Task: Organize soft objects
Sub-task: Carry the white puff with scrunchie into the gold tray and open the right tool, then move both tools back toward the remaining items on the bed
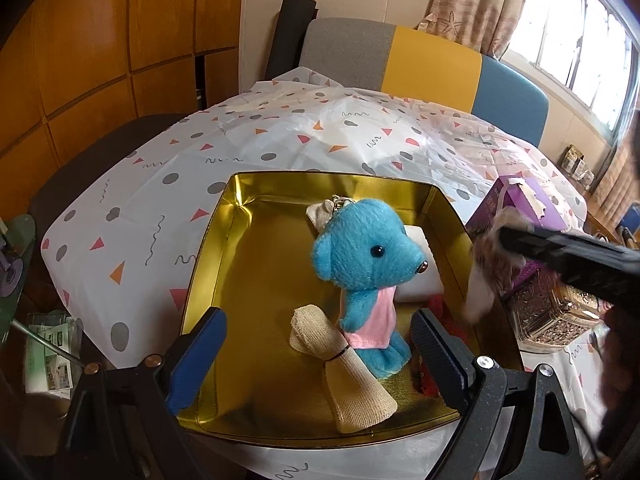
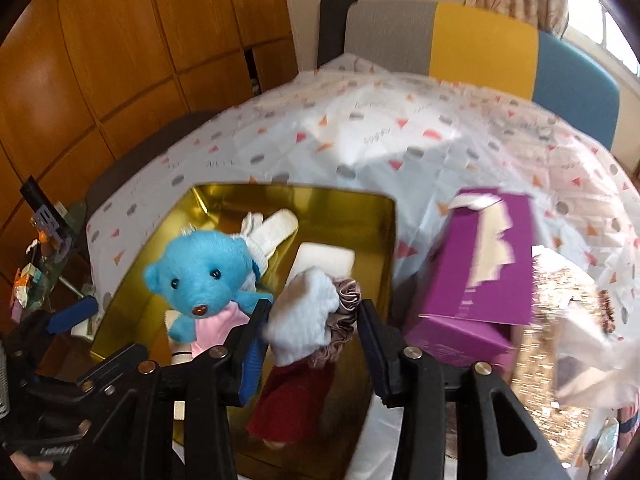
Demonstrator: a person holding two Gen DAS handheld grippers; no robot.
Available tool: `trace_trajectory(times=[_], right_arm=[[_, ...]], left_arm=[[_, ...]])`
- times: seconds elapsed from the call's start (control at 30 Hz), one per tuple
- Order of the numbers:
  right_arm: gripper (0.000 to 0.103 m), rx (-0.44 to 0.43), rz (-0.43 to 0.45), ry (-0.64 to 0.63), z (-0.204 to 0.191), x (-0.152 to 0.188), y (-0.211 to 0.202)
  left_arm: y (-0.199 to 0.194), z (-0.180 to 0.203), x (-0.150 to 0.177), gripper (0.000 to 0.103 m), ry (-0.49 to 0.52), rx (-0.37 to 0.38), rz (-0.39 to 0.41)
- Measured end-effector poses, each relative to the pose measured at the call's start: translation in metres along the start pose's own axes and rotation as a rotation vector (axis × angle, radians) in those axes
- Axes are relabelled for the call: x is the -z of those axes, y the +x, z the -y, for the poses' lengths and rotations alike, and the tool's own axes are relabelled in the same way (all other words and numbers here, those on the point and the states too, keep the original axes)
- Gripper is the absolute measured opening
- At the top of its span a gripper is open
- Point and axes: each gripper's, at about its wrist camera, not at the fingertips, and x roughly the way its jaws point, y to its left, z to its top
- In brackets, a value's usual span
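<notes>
Two grippers are up over the near edge of the table. The left gripper (image 1: pixel 316 356) has its fingers spread wide and clamps nothing. It hangs above the near end of an open gold tin (image 1: pixel 224 264).

The right gripper (image 2: pixel 314 344) has its fingers narrow. A small bundle fills the gap between them: a white fuzzy soft piece (image 2: pixel 300 312) with a pink satin scrunchie (image 2: pixel 346 308) at its 3 o'clock side. The bundle reaches both pads, but the view is blurred and I cannot tell whether they press on it. It sits above the tin's right-hand side.

Inside the tin, a beige bandage roll (image 1: pixel 344 364) lies nearest, leaning against the feet of a blue teddy bear (image 1: pixel 360 256) in a pink shirt. The bear sits upright in the middle of the tin. A red cloth (image 2: pixel 296 396) lies at the bear's 4 o'clock, under the right gripper. A white foam block (image 1: pixel 420 276) sits at the bear's 3 o'clock, against the tin's right wall.

Outside the tin at 3 o'clock stand an ornate golden box (image 1: pixel 552 320) and, just behind it, a purple carton (image 2: pixel 480 280).

The table (image 1: pixel 280 140) wears a white cloth with triangles and dots. At 12 o'clock, beyond its far edge, stands a grey, yellow and blue chair back (image 1: pixel 432 60).
</notes>
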Motion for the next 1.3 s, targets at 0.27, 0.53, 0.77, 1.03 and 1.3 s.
trace_trajectory(times=[0.27, 0.53, 0.77, 1.03, 1.3], right_arm=[[0.044, 0.057, 0.147, 0.089, 0.045, 0.002, -0.065], [0.044, 0.186, 0.242, 0.215, 0.112, 0.018, -0.121], [0.044, 0.354, 0.238, 0.392, 0.196, 0.051, -0.148], [0.044, 0.567, 0.22, 0.661, 0.299, 0.111, -0.166], [0.044, 0.649, 0.221, 1.125, 0.382, 0.205, -0.182]], left_arm=[[-0.005, 0.012, 0.0, 0.094, 0.036, 0.008, 0.006], [-0.017, 0.024, -0.003, 0.094, 0.08, 0.012, 0.043], [-0.027, 0.037, -0.005, 0.094, 0.119, 0.03, 0.063], [-0.031, 0.055, -0.007, 0.094, 0.16, 0.044, 0.064], [-0.044, 0.083, -0.014, 0.094, 0.222, 0.083, 0.093]])
